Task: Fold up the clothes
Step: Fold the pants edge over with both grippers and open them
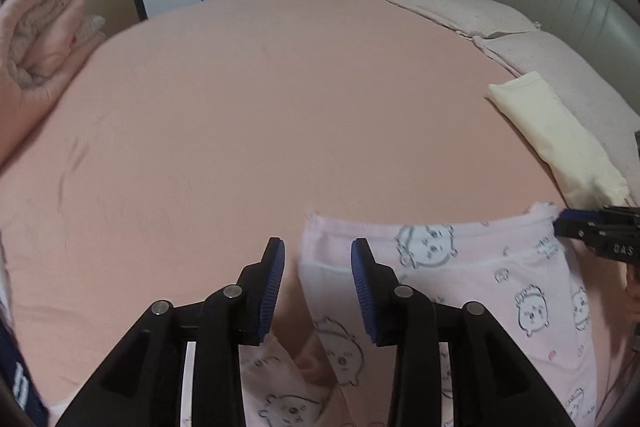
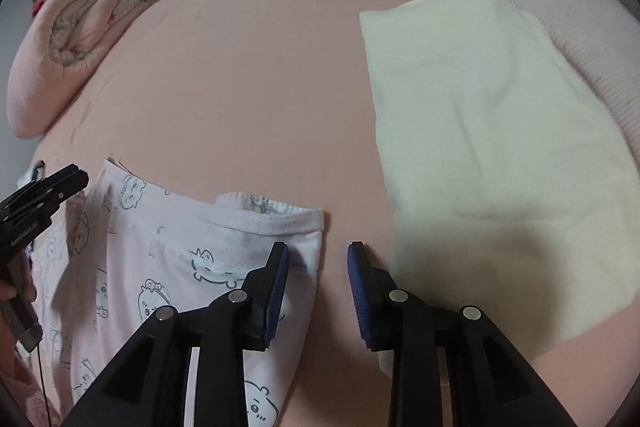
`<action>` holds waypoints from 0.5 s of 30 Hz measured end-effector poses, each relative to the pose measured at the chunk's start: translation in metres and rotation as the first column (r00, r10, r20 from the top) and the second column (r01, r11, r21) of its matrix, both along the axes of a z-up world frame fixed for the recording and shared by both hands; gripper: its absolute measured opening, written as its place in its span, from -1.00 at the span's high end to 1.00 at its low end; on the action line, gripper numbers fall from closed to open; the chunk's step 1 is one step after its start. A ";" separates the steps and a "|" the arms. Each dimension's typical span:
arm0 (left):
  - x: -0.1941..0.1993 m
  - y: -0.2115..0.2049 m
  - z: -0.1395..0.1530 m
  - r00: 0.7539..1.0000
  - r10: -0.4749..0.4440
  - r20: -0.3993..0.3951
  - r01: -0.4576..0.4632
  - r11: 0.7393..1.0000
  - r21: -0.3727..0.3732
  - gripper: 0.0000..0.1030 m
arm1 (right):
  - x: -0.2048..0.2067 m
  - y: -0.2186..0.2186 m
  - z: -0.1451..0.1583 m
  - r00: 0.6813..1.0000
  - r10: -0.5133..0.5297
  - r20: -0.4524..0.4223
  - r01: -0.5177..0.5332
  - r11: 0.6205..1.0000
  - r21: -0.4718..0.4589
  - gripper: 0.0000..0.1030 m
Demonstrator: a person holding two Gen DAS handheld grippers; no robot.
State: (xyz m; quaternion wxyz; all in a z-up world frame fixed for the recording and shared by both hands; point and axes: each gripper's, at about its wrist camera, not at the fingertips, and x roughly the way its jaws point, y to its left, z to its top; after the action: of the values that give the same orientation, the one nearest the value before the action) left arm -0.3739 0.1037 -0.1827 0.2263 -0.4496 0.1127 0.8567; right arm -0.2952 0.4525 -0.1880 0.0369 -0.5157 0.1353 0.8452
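Your left gripper's (image 1: 318, 285) arms hide the lower part of the pink printed pajamas (image 1: 460, 267); bottom edge cuts the rest. In the left view your right gripper (image 1: 560, 221) runs off the right edge, so you can't tell its jaw gap there. The cream garment (image 2: 500, 147) blurs into shadow near your right gripper (image 2: 318, 285).

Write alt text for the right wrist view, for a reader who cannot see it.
The right gripper, jaws open, hangs over the waistband corner of pink cartoon-print pants lying on a pink bedsheet. A folded cream cloth lies to its right, the left gripper enters at the left edge, and a rolled pink blanket sits farther back.
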 end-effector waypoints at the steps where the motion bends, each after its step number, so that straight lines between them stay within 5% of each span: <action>1: 0.000 0.001 -0.005 1.000 -0.002 0.009 0.002 1.000 -0.010 0.39 | 0.000 0.000 -0.001 1.000 0.001 0.002 -0.001 1.000 -0.010 0.40; 4: -0.003 -0.003 -0.018 0.999 0.023 0.029 -0.021 0.999 -0.041 0.39 | -0.001 -0.002 -0.005 1.000 0.005 0.007 -0.004 0.999 -0.040 0.40; 8: -0.008 -0.009 -0.029 0.996 0.041 0.079 -0.043 0.999 0.017 0.39 | -0.003 -0.002 -0.010 1.000 0.013 0.002 -0.013 0.995 -0.095 -0.05; 10: -0.003 -0.008 -0.028 0.998 0.028 0.062 -0.030 0.999 0.026 0.40 | -0.005 0.000 -0.013 1.000 0.020 -0.018 -0.023 0.989 -0.143 0.09; 11: 0.000 -0.008 -0.028 0.998 0.022 0.053 -0.023 0.999 0.030 0.48 | -0.007 0.002 -0.014 0.999 0.024 -0.027 -0.028 0.986 -0.167 0.60; 12: 0.002 -0.008 -0.026 0.998 0.016 0.054 -0.019 0.999 0.048 0.56 | -0.008 0.003 -0.016 0.999 0.027 -0.037 -0.034 0.981 -0.191 0.86; 14: 0.006 -0.009 -0.015 0.999 0.014 0.028 -0.016 0.999 0.052 0.68 | -0.010 0.005 -0.017 0.998 0.031 -0.058 -0.043 0.973 -0.228 0.86; 15: 0.015 -0.008 -0.014 1.000 0.017 -0.001 -0.017 0.999 0.041 0.71 | -0.006 0.004 -0.011 0.997 0.021 -0.076 -0.034 0.985 -0.172 0.86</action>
State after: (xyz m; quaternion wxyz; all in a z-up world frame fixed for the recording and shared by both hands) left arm -0.3585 0.0959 -0.1969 0.2281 -0.4451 0.0913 0.8611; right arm -0.3016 0.4564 -0.1991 -0.0246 -0.4872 0.2024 0.8491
